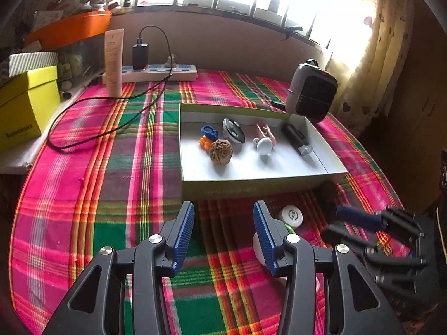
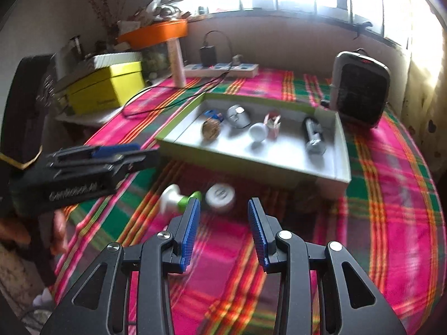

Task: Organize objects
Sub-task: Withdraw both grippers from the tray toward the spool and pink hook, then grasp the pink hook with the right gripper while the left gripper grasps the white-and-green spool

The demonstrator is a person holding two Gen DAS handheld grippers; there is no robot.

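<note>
Because two small things still lie outside the box (image 1: 262, 188), on the plaid cloth (image 1: 111, 167) of the desk just in front of its near wall, the risk here is mostly about reaching them cleanly. The white round jar (image 2: 220, 196) lies just beside the green-and-white spool-shaped piece (image 2: 178, 198); they look near enough that one finger coming down on the jar could push the other away, or roll it toward the edge of the desk. Both look round, so I judge they will roll easily on the soft cloth.

A second danger is the two tools themselves. The left hand-held gripper (image 1: 223, 234) and the right hand-held gripper (image 2: 223, 233) both point at the same small area, and in the right wrist view the left one lies across the picture, very near the spool piece. If both go down together, they may knock each other. The near wall of the box is also close behind the jar, so a low approach could catch it and shift the box with the walnut-like ball (image 1: 221, 150), the flashlight (image 1: 296, 138) and the other things already inside.

Both hand-held grippers are tilted downward over the cloth. Each has its jaws partly apart with nothing between them; neither one grips anything.
</note>
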